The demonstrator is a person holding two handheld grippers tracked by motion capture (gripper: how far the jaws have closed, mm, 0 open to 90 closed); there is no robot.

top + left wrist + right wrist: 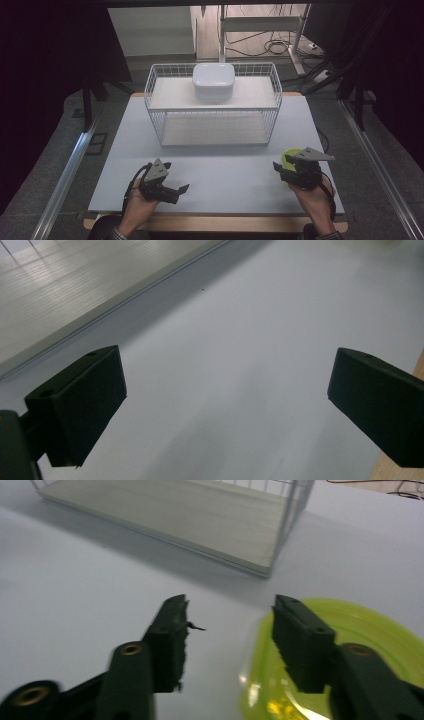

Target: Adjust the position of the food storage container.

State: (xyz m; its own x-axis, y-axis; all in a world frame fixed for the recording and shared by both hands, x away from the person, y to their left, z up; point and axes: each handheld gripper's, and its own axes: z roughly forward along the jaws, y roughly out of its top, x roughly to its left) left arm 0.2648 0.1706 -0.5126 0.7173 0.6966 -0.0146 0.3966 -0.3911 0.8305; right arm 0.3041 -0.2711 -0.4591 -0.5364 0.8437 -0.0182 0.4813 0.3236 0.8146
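Observation:
A translucent yellow-green plate [290, 157] lies on the white table [225, 172] at the right, partly under my right gripper [282, 167]. In the right gripper view the plate [360, 645] has its near rim in the gap between the jaws. One jaw hangs over the plate and the other over bare table. A gap shows on both sides of the rim, so my right gripper [230, 602] is open. My left gripper [176, 177] rests at the lower left of the table, held in a hand. Its jaws stand wide apart over bare table, my left gripper [225, 360] holding nothing.
A white wire rack [212, 107] with two wooden shelves stands at the middle back of the table. A white lidded box [214, 80] sits on its top shelf. The rack's lower shelf [200, 520] lies just ahead of the right gripper. Dark floor and metal rails flank the table.

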